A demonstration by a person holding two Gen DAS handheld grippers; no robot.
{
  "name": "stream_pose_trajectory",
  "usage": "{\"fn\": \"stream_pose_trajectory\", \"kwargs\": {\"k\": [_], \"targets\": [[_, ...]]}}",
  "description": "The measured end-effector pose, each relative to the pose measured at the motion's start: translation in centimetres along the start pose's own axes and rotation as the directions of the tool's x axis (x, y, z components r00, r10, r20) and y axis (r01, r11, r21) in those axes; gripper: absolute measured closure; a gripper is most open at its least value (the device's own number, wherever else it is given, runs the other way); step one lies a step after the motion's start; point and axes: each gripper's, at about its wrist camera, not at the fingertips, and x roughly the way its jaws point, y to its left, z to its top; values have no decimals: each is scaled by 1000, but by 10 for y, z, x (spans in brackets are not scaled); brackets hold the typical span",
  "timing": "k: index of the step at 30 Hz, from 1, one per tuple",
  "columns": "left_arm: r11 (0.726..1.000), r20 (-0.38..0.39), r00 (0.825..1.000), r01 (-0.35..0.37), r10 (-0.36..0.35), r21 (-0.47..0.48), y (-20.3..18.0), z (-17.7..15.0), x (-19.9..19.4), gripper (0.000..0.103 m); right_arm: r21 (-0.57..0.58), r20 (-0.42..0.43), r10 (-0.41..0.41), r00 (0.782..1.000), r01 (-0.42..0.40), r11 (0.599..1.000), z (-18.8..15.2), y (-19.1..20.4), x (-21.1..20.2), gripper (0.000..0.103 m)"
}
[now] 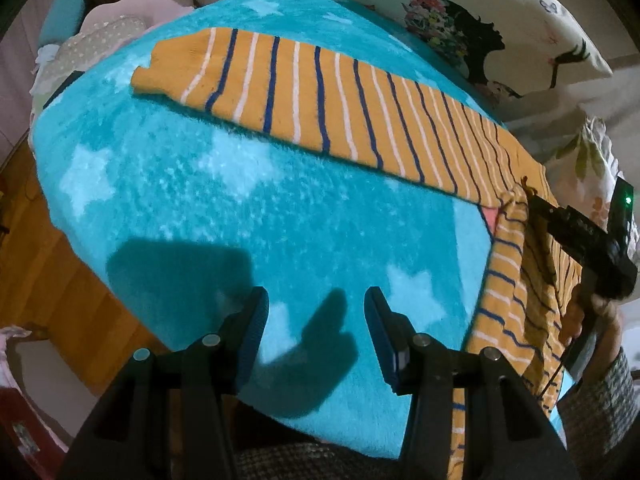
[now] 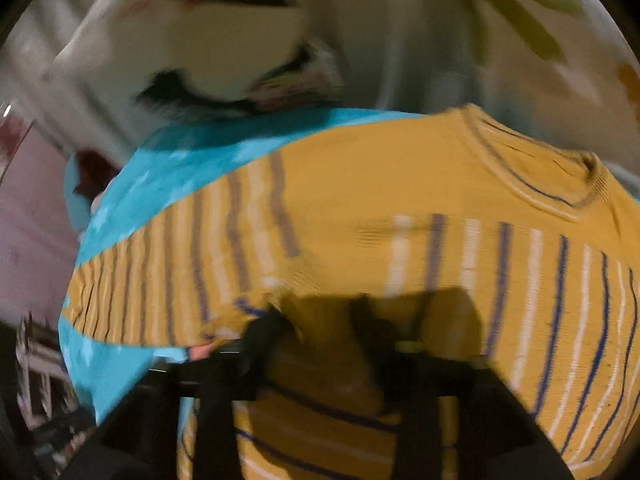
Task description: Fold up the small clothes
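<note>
An orange sweater (image 1: 344,96) with blue and white stripes lies on a teal star blanket (image 1: 240,208). One sleeve stretches far left; the body hangs at the right edge. My left gripper (image 1: 316,320) is open and empty above bare blanket. My right gripper (image 1: 532,196) shows at the right of the left wrist view, at the sweater's armpit fold. In the blurred right wrist view the right gripper (image 2: 316,320) is low over the sweater (image 2: 400,184), with the collar (image 2: 560,184) far right and cloth bunched at its left finger (image 2: 264,328); whether it grips is unclear.
Floral pillows (image 1: 480,20) lie behind the blanket. A pile of pale clothes (image 1: 100,36) sits at the far left. The wooden floor (image 1: 60,288) shows below the blanket's left edge.
</note>
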Motion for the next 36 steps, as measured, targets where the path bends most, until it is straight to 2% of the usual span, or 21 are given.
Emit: {"fn": "stream_pose_trajectory", "kwargs": {"k": [3,6,9,12,15,25,29,30,32,33,34,36], "targets": [[1000,13,1000,4,-4,2,1,9,0,54,-86,-22,39,999,-41,995,-6,28,-2,44],[1000,44,999,7,-7,-13,6,20,-4,50,-101,-30,48,998,-50,994,-22,38,-16,44],[996,72,997,16,-10,-84,25,31,-6,48,-66,-27,58,998,-60,996,-43,31,-32,44],[979,87,995,63,-47,-193,54,41,-4,46,6,-19,62,998,-62,998,-63,16,-47,44],[962,93,993,89,-67,-258,74,50,4,45,62,-11,63,998,-63,996,-79,1,-65,44],[939,168,980,158,-110,-306,89,95,22,39,159,75,16,997,-27,987,-96,-21,-116,40],[937,184,979,140,-84,-319,89,116,29,39,186,100,-13,995,-6,983,-100,-25,-127,40],[940,180,982,114,-58,-321,88,122,30,42,191,104,-18,994,-2,982,-101,-27,-129,40],[942,160,987,49,4,-331,88,130,30,68,212,111,-36,993,12,977,-105,-32,-133,40],[943,143,989,19,31,-333,88,134,31,93,223,114,-44,993,17,975,-107,-34,-134,40],[942,137,990,16,32,-335,88,137,31,98,236,118,-49,992,20,972,-109,-38,-135,40],[941,147,989,31,20,-337,88,139,25,98,263,129,-60,990,24,964,-114,-45,-138,40]]}}
